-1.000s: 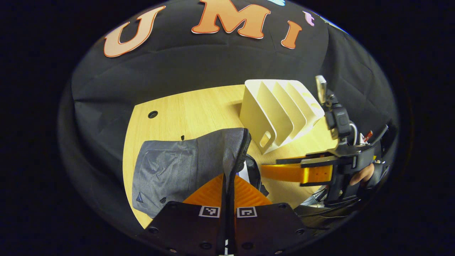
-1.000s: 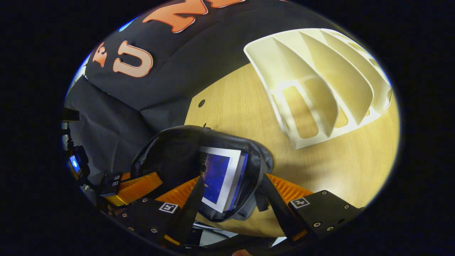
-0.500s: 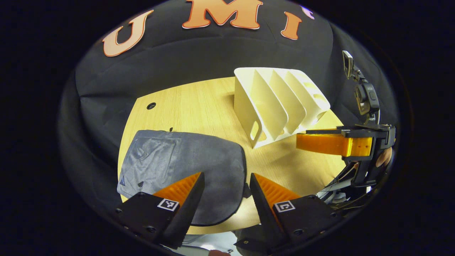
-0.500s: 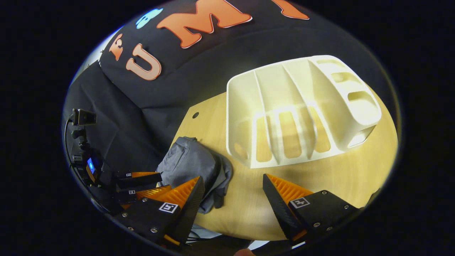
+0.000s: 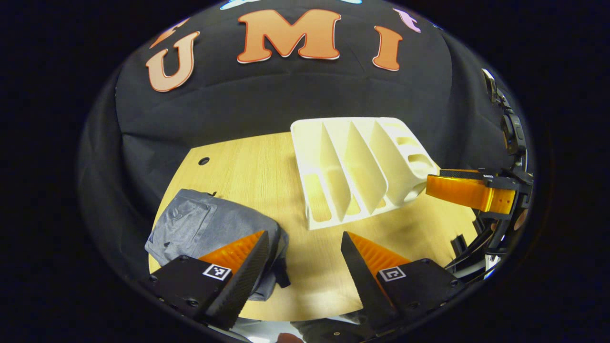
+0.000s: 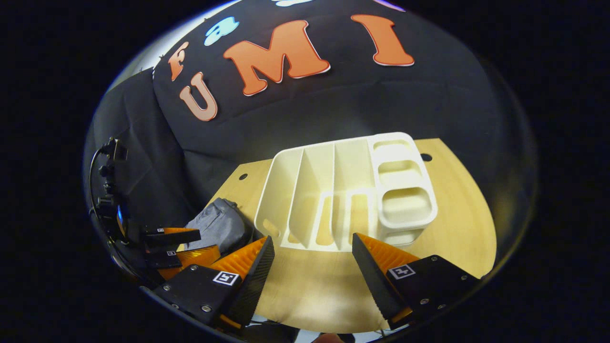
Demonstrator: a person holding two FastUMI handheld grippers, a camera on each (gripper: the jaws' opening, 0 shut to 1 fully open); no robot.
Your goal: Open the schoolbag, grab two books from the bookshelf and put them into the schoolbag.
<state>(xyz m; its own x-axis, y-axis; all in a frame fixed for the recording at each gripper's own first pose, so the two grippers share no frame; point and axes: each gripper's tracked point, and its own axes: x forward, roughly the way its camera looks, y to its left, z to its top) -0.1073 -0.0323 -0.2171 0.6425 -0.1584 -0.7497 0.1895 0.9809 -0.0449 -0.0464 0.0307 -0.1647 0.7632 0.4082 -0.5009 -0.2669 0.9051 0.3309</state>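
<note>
The grey schoolbag lies slumped on the wooden table at the lower left of the left gripper view, its inside hidden. My left gripper hovers open just right of it, with nothing between the fingers. The white bookshelf stands behind, its slots bare. My right gripper hangs at the right edge near the shelf. In the right gripper view, my right gripper is open above the table in front of the bookshelf. The schoolbag and left gripper are at the left.
The table has bare wood right of the shelf and in front of it. A small round hole sits near its far left corner. The black cloth wall rises close behind the table. Cables hang beside the right gripper.
The left gripper let go of the schoolbag's raised edge and opened. The bag dropped flat, hiding the blue book. Both grippers drew back from the bag, the right one swinging to face the shelf.
</note>
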